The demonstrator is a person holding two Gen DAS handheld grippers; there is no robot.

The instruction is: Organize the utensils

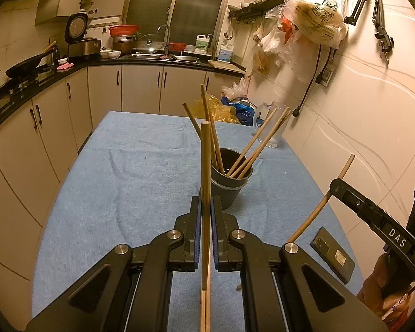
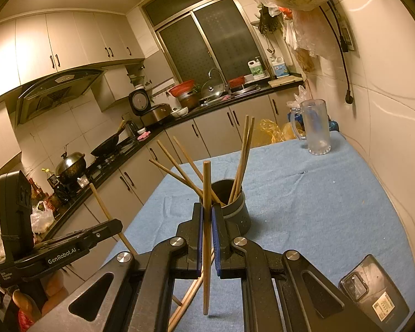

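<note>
I am gripping one chopstick (image 1: 205, 166) upright in each closed claw, left claw (image 1: 205, 207) and right claw (image 2: 206, 215); chopstick holder (image 1: 229, 182) just ahead.

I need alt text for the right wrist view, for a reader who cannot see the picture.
The right tool is shut on one wooden chopstick, held upright just before a dark utensil holder that already contains several chopsticks. The holder stands on a blue cloth-covered table, with a clear plastic mug at the far edge and a phone nearby.
</note>
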